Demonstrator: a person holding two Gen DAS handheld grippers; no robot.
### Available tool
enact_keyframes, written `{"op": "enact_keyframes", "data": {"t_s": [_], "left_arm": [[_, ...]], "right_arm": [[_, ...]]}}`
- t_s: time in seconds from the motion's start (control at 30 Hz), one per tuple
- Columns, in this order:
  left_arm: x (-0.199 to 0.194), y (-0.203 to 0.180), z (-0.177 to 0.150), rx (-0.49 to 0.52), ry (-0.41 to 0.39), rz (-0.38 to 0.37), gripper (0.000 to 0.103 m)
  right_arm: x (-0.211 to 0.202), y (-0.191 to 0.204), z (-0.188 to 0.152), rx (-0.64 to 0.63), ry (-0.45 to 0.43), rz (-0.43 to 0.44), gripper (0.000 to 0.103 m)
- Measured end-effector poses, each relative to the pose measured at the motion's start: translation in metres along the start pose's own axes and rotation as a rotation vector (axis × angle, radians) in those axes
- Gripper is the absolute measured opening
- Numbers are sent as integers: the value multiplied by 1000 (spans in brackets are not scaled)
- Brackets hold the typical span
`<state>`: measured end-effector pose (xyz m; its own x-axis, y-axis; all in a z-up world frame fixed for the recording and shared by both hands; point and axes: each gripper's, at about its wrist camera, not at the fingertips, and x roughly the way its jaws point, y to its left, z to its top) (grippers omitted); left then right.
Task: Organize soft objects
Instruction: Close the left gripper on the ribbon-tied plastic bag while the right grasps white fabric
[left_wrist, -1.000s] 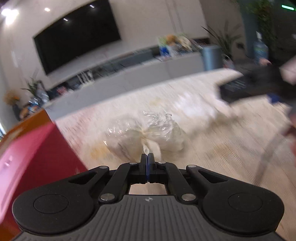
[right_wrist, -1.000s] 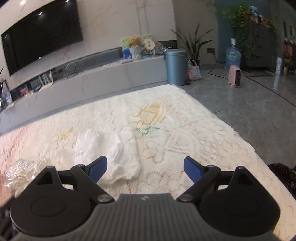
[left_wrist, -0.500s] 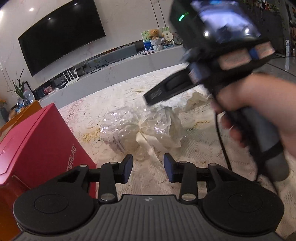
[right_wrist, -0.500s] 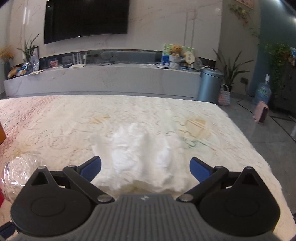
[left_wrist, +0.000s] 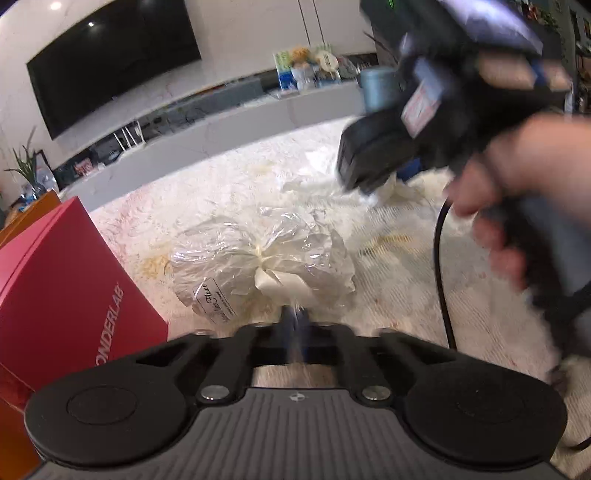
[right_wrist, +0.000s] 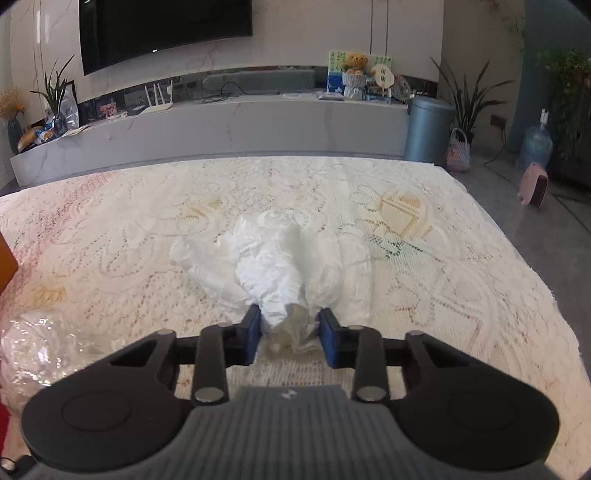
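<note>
A cellophane-wrapped cream bundle (left_wrist: 258, 258) with a ribbon bow and a label lies on the lace cloth, also seen at the lower left edge as the bundle (right_wrist: 33, 343). My left gripper (left_wrist: 293, 325) is shut, pinching the wrap just under the bow. A crumpled white plastic bag (right_wrist: 280, 273) lies mid-cloth. My right gripper (right_wrist: 290, 332) is closing on the bag's near end, and both blue pads touch it. In the left wrist view the right gripper (left_wrist: 388, 184), held by a hand (left_wrist: 517, 184), is blurred above the white bag (left_wrist: 402, 190).
A red box (left_wrist: 74, 295) stands close left of the bundle, with an orange edge (right_wrist: 5, 266) behind it. The lace cloth (right_wrist: 461, 295) ends at a fringed right edge above grey floor. A black cable (left_wrist: 441, 277) hangs from the right gripper.
My left gripper opened briefly, then shut again at the bundle's bow. My right gripper swung over the white bag, came closer, and its wide jaws drew in onto the bag's near end.
</note>
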<state>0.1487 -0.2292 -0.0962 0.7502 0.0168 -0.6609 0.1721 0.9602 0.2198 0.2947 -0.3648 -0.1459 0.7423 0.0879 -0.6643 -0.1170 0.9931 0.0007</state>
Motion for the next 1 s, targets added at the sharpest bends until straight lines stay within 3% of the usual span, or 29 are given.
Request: {"op": "enact_keyframes", "data": {"t_s": [0.13,0.33,0.4,0.47,0.5,0.53,0.57,0.6,0.7,0.77,0.9,1.0], "left_arm": [[-3,-2,-4,25,9,14,0],[-14,-3,-12,72,40,19,0],[-18,-1,-15,81,48,9,0],[-22,5,-17,55,63,-11,4],[-25,10,-16,10,74,-26,10],[-28,17,-13,-45,84,-53,16],[-31,22,-8,-95,98,-87,32],[-34,27,-3,-150,107,-127,48],[-42,38,9,-323,104,-232,68],[-38,39,17,-411,129,-241,74],[-21,45,24,-669,217,-216,74],[-15,49,23,-806,216,-187,79]], "right_arm": [[-33,-10,5,-96,32,5,22],[-85,-52,-17,-146,149,134,25],[-85,-57,-27,-147,178,123,36],[-78,-58,-30,-142,200,67,64],[-74,-57,-28,-144,201,36,71],[-73,-56,-26,-148,191,10,84],[-74,-55,-24,-148,168,-9,90],[-76,-55,-22,-143,146,-5,92],[-77,-53,-19,-145,105,12,98],[-72,-49,-19,-162,86,-10,99],[-56,-49,-20,-130,111,1,99],[-51,-47,-21,-129,127,7,99]]}}
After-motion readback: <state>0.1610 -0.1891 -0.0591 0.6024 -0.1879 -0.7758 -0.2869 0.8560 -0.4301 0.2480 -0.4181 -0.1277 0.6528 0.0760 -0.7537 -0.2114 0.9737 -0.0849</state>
